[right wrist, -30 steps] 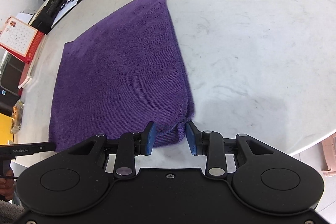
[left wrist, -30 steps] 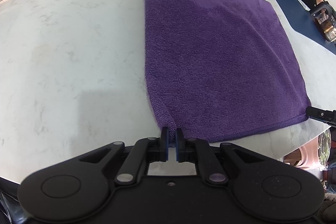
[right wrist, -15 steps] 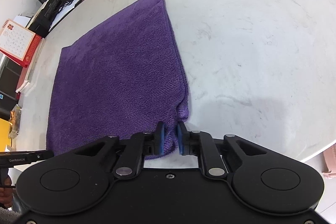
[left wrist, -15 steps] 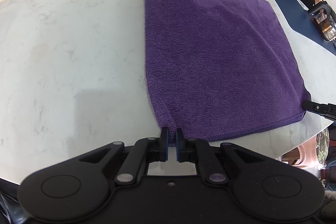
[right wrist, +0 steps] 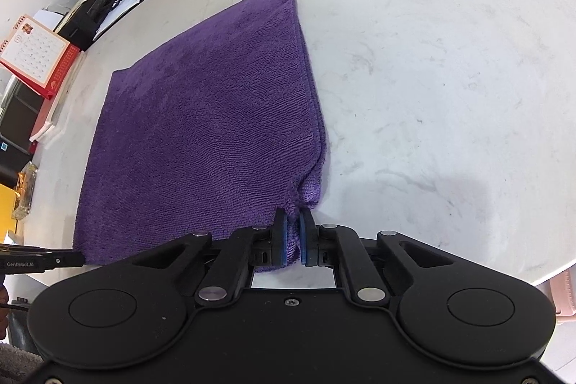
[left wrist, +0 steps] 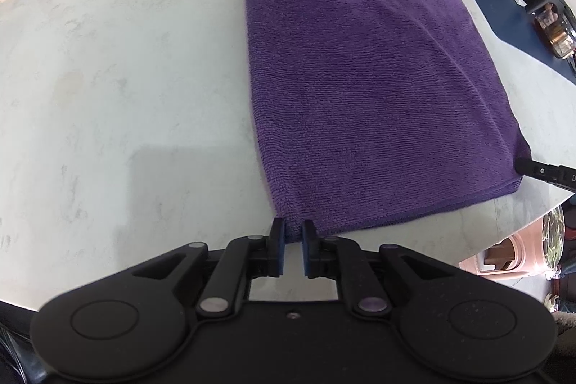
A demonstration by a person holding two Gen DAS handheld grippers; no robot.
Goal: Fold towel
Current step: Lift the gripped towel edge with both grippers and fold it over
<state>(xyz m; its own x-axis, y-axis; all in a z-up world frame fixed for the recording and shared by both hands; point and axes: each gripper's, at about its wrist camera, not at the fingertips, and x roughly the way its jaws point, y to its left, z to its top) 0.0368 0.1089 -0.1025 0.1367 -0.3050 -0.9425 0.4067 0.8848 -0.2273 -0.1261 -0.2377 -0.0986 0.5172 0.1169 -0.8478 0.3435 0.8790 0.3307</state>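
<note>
Marble-white tabletop [left wrist: 108,78] carried the purple towel [left wrist: 360,96], which lay flat and looked already doubled, two edges showing along its right side. Left tongs [left wrist: 292,245] were pinched shut on the near left corner; right tongs [right wrist: 293,240] were clamped on the near right corner, cloth puckering above the pads [right wrist: 282,240]. With both near corners held, the likely aim was lifting that edge evenly – carrying it over to the far edge for another fold

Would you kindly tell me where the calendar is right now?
In the right wrist view the calendar stands at the far left, just beyond the table edge, left of the towel.
</note>
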